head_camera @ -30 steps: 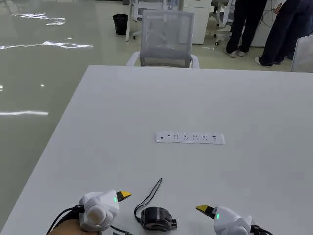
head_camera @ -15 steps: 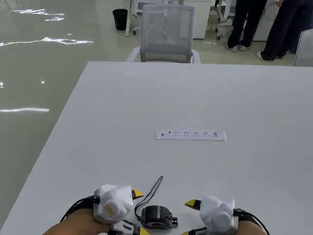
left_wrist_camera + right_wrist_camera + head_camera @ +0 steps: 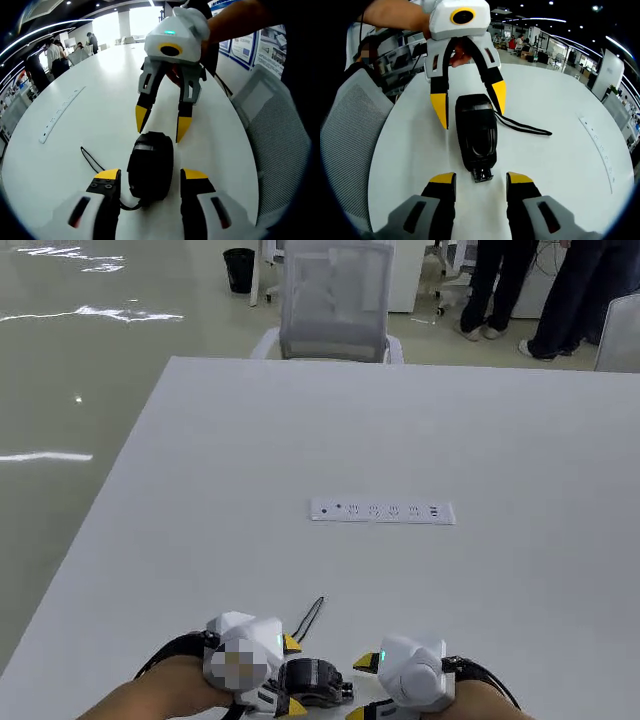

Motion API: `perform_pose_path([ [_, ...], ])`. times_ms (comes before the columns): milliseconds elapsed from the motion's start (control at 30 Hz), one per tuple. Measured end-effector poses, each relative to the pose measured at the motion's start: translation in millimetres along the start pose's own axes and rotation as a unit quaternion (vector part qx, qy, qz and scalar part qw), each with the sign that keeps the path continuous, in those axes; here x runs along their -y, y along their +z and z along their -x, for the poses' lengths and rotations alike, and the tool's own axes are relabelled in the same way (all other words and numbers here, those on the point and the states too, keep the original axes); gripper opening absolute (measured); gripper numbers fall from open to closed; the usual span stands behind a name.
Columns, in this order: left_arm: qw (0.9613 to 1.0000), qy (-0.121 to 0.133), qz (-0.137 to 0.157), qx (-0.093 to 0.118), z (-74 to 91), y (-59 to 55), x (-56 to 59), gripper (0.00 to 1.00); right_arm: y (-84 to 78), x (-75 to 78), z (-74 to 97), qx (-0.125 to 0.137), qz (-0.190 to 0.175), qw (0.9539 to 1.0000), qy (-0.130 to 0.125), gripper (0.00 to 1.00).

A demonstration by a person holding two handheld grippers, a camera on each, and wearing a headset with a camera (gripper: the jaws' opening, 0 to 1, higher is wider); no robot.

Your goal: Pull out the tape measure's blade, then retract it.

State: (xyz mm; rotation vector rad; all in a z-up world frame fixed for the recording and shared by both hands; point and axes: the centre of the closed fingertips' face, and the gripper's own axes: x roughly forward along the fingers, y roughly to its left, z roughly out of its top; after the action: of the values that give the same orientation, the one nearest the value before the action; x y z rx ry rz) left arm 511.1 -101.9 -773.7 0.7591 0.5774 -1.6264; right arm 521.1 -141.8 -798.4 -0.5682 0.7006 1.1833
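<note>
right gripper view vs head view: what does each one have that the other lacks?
Right gripper view: the tape measure close up, its blade tip facing the open right tongs, with the left tongs open astride its far end. Head view: office chair, black bin, standing people. Shared: tape measure, its strap, power strip, both grippers.

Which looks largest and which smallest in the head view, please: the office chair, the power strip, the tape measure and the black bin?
1. Office chair.
2. Power strip.
3. Tape measure: nearest the camera and partly hidden, so its rank is unsure.
4. Black bin, far off.
</note>
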Motion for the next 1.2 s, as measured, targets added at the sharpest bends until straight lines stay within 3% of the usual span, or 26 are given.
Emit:
perform_pose_path([
  [500,0.9997,-0.009,-0.005,-0.024,-6.7,-6.9,-0.1,0.40,0.9,-5.1,-9.8,-0.021,0.034,0.9989,0.024,0.32],
  [1200,0.9988,-0.009,-0.016,-0.046,-11.1,-10.2,-6.7,0.32,-1.2,-1.9,-14.2,-0.036,0.046,0.9978,0.031,0.20],
])
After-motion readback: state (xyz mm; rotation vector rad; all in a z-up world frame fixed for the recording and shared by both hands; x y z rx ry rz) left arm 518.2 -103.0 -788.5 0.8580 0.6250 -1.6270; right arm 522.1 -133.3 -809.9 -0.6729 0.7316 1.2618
